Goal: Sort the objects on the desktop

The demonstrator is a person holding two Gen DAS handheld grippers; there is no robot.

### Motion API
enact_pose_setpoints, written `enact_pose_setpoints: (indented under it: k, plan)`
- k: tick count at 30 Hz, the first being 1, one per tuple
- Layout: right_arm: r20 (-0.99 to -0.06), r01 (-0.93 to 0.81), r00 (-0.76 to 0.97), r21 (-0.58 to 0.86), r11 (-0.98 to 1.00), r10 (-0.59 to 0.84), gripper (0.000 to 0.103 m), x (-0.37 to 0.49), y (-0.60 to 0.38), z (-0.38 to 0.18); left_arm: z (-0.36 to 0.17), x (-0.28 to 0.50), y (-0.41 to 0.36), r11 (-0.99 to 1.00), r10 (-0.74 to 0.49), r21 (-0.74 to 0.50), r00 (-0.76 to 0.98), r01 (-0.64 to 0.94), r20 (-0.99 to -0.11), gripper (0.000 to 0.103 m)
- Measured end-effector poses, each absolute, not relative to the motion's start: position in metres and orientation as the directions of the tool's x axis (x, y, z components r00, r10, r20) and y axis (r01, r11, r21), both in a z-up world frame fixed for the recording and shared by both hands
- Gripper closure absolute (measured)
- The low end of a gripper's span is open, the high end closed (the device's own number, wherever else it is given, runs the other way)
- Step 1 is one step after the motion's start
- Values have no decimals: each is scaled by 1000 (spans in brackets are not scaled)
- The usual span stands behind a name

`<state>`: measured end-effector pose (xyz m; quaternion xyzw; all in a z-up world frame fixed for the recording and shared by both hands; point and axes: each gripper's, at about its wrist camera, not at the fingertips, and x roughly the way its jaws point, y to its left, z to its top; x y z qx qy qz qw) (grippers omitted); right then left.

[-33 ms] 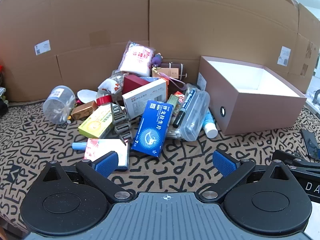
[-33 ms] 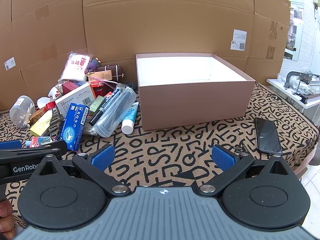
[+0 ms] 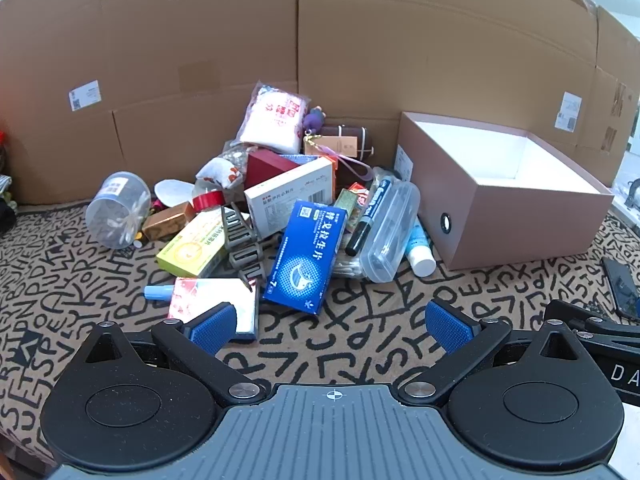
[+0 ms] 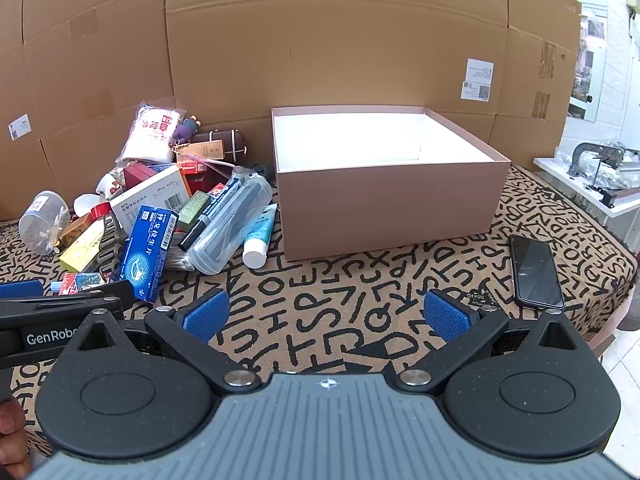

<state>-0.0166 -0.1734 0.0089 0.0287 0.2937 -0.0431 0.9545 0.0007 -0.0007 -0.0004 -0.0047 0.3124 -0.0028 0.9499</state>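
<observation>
1. Both the left gripper (image 3: 334, 326) and right gripper (image 4: 328, 316) hover with fingers wide apart, holding nothing.
2. The clutter sits heaped left of the empty pink box (image 4: 384, 208) on the letter-patterned surface (image 4: 320, 304).
3. The blue medicine box (image 3: 306, 254) lies nearest; best gripped across its narrow sides, then lifted clear of the marker (image 3: 366, 220).

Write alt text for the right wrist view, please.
An open gripper hovers over a letter-patterned cloth, facing an empty pink box. A pile of medicine boxes and small clutter lies left of the box; a black phone lies right.
</observation>
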Motion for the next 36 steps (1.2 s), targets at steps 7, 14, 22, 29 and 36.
enact_pose_setpoints:
  k: [7, 14, 22, 29, 36]
  plan:
    - [-569, 93, 820, 27, 995, -61, 0, -15, -170, 9, -1, 4, 0, 1000, -12, -22, 799, -1, -601, 0]
    - [-566, 90, 822, 24, 996, -61, 0, -15, -173, 9, -1, 6, 3, 1000, -15, -23, 796, 1, -605, 0]
    - [-566, 94, 821, 17, 995, -68, 0, -13, -169, 10, -2, 6, 3, 1000, -10, -20, 797, -3, -603, 0]
    - [-567, 93, 821, 17, 995, -67, 0, -13, -168, 10, -3, 6, 2, 1000, -4, -16, 799, -7, -602, 0]
    - [-568, 91, 821, 18, 996, -64, 0, -14, -168, 9, -3, 6, 3, 1000, -1, -15, 797, -9, -603, 0]
